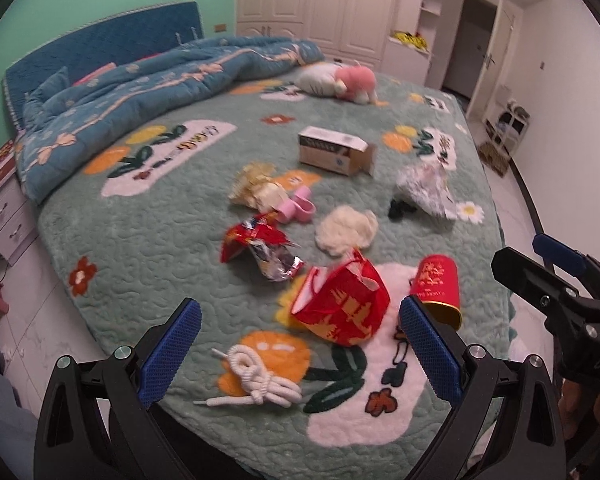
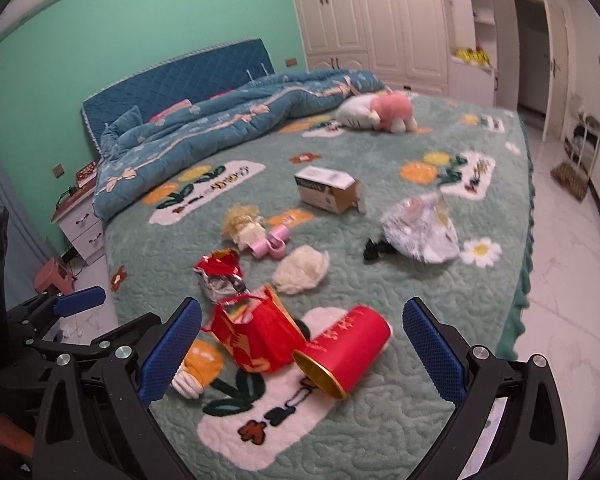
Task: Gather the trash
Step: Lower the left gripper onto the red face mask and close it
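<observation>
Left wrist view: the left gripper [image 1: 300, 344] gapes empty above the green floral bedspread [image 1: 148, 240]; a crumpled red fabric bag [image 1: 340, 304] lies at twelve o'clock between its fingers, a coiled white rope [image 1: 260, 380] at seven.

Right wrist view: the right gripper [image 2: 302, 344] is spread wide and empty; a red cylindrical tin [image 2: 344, 352] lies on its side at one o'clock, touching the bag [image 2: 256, 336] at eleven.

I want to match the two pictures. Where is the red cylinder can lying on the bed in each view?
Left wrist view: the red cylinder can lies at lower right, just beyond the right blue pad of the left tongs.
Right wrist view: it lies at lower centre, between the open fingers of the right tongs, its gold-rimmed open end toward the camera.
Shared landmark: the red bag, immediately left of the can in both.
</observation>
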Demonstrator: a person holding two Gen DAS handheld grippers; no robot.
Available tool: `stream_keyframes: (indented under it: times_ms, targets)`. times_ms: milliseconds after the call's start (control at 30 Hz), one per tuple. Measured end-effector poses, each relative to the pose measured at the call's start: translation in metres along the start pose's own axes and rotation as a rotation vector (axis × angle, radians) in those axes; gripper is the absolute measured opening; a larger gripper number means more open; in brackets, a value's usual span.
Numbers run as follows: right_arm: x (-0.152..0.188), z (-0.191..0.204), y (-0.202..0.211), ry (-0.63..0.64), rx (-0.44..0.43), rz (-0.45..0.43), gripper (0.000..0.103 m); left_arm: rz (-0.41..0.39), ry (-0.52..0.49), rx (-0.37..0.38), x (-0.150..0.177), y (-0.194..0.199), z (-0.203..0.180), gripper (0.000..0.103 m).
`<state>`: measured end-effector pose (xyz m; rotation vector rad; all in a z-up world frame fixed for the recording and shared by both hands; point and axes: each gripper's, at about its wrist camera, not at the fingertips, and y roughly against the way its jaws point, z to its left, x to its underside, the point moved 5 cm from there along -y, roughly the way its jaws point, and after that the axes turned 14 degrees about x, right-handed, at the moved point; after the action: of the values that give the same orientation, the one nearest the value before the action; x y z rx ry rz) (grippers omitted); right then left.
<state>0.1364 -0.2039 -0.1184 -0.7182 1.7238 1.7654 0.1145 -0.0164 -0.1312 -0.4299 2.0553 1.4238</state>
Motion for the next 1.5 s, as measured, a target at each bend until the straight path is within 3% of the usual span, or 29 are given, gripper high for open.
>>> stream_keyframes:
  times_ms: [300,533,833,1233,1300,1333,1367,1467,1500]
  targets:
    - [0.011,-0.022,-0.013,-0.063,-0.013,0.068,0.099,0.124,-0.101,0.092,-0.004,-0.046,-0.014,0.098]
    - [0.015,-0.031,-0.024,-0.091,0.000,0.101,0.099,0.200,-0.071,0.151,-0.006,-0.081,-0.009,0.098]
    - [0.016,-0.028,-0.045,-0.088,-0.017,0.137,0.099,0.260,-0.008,0.145,-0.003,-0.113,0.006,0.098]
    - [0.026,-0.011,-0.087,-0.121,-0.079,0.273,0.099,0.307,-0.051,0.143,0.006,-0.128,0.013,0.098]
    - [0.026,-0.010,-0.089,-0.127,-0.075,0.277,0.099,0.310,-0.071,0.138,0.008,-0.129,0.013,0.089]
    - [0.026,-0.011,-0.090,-0.128,-0.070,0.279,0.099,0.319,-0.070,0.144,0.008,-0.131,0.014,0.074]
    - [0.025,-0.011,-0.091,-0.130,-0.068,0.280,0.099,0.340,-0.059,0.156,0.010,-0.134,0.015,0.068]
    - [0.024,-0.013,-0.092,-0.138,-0.069,0.279,0.099,0.358,-0.032,0.171,0.013,-0.140,0.020,0.059]
    - [0.024,-0.014,-0.091,-0.138,-0.068,0.278,0.099,0.363,-0.035,0.173,0.014,-0.141,0.020,0.047]
